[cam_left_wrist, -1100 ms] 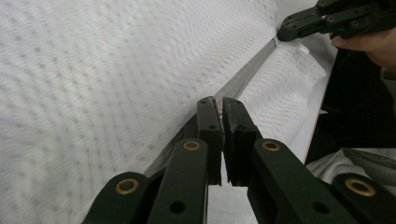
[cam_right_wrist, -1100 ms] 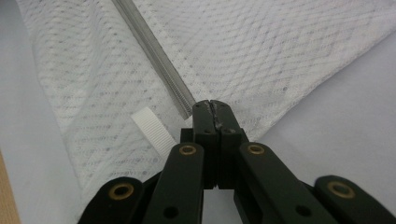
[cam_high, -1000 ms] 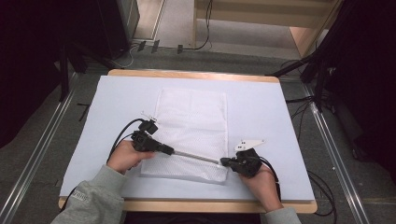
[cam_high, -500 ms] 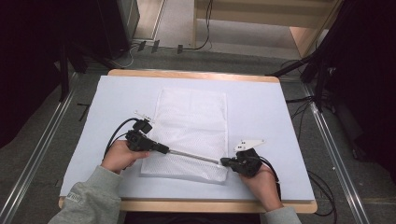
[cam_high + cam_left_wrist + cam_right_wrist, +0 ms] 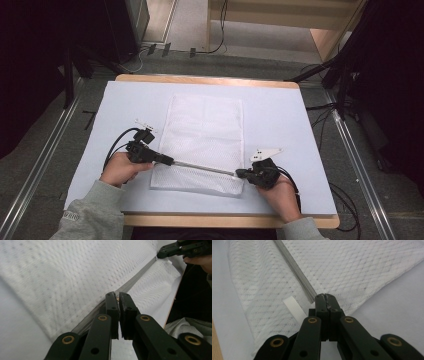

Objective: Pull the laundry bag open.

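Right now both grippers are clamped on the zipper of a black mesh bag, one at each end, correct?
Not quite: the mesh bag is white, as the high view shows. The left gripper and right gripper do clamp the zipper at opposite ends.

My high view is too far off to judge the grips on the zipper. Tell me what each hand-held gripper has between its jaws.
Observer: In the left gripper view, the left hand-held gripper is pinched on a small brass-coloured piece on the zipper, probably the pull.
Operator: Now the right one.
Observer: In the right gripper view, the right hand-held gripper is shut on the zipper's end, at the edge of the mesh bag.
Operator: Report anything beside it.
Observer: A white ribbed tab lies on the mesh just beside those jaws, not gripped.
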Demonstrator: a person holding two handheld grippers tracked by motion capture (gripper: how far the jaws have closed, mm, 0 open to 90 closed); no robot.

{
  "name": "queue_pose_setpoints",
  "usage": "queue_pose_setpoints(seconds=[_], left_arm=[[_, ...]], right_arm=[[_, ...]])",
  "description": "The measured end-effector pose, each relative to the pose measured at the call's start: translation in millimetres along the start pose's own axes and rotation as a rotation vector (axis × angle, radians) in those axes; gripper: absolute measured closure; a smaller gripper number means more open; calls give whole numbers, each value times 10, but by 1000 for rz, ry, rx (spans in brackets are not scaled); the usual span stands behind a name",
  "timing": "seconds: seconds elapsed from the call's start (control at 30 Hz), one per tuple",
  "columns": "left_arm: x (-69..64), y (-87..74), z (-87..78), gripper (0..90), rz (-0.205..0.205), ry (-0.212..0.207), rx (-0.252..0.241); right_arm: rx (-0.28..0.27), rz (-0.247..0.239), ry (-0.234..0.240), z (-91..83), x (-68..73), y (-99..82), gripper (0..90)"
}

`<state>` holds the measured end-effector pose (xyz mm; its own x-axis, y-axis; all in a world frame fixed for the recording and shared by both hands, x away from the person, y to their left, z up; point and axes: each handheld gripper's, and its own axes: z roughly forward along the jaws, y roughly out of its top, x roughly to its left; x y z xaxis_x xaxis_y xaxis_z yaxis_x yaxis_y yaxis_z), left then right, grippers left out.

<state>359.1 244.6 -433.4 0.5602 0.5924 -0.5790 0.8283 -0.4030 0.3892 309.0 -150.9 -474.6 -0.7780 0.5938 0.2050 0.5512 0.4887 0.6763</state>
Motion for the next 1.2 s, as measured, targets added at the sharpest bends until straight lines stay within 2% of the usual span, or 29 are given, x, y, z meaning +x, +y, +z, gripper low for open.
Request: queue_pose_setpoints(seconds=[0.03,0.2,0.3,0.33,0.43,0.47,0.53,0.57,0.63,0.7,0.73,0.87,0.93,1.1,1.17,1.2], left_arm=[[7,-7,-15,882,-1,23,-2],[117,-91,-153,882,-15,31,-4],[191,-156,-232,882,-39,48,-12],[218,-176,-260,882,-45,41,-8],[288,-226,-319,882,-59,60,-19],[306,-240,-333,882,-75,73,-26],[338,-263,-363,882,-76,79,-28],[345,-269,-376,882,-83,69,-35],[340,-273,-380,881,-82,68,-41],[331,-277,-363,881,-69,79,-27],[335,-283,-360,881,-76,75,-28],[334,-301,-362,878,-56,66,-30],[332,-310,-356,877,-50,69,-23],[327,-355,-346,870,-44,59,-45],[309,-370,-333,870,-29,73,-27],[297,-376,-324,870,-35,71,-29]], right_arm=[[2,-2,1,0,-2,2,900],[3,-8,2,0,-4,4,900],[4,-10,2,1,-5,5,900],[4,-9,2,1,-6,5,900],[3,-8,3,1,-7,5,900],[4,-7,3,1,-7,5,900],[4,-5,5,1,-10,6,900],[3,-6,6,2,-13,6,900],[4,-3,7,1,-11,7,900],[6,2,10,0,-15,8,900],[6,3,12,0,-17,9,900],[9,24,32,1,-46,15,900],[17,15,30,-1,-43,26,900],[31,4,37,1,-53,52,900],[38,3,38,0,-57,61,900],[37,-6,41,4,-63,66,900]])
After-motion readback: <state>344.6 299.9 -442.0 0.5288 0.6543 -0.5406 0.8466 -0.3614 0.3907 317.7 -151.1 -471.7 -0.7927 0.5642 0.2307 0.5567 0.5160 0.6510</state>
